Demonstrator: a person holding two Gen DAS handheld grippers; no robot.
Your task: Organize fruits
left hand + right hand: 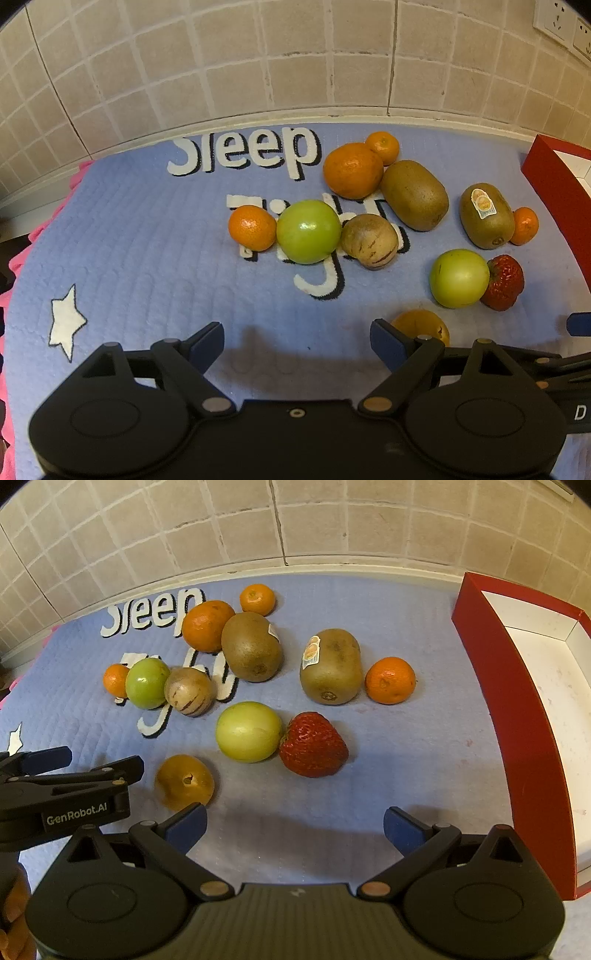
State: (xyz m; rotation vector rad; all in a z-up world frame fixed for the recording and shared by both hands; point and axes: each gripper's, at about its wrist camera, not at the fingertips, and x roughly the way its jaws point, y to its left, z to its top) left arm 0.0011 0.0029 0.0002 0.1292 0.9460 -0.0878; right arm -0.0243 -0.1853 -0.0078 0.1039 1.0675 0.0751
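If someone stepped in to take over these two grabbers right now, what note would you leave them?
Left gripper: open, empty, low over the blue mat.
Right gripper: open, empty, near the mat's front edge.
Fruit: all loose on the mat, including two kiwis, two green apples, a strawberry touching one apple, and several oranges.
Red box: on the right; the part in view holds nothing.
Done: nothing sorted yet.
Left: probably move the fruit into the box, nearest pieces first.

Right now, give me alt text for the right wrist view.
Open right tongs hover over a blue mat strewn with kiwis, tangerines, green fruits and a strawberry. An empty red box sits at right; the left tongs enter at left.
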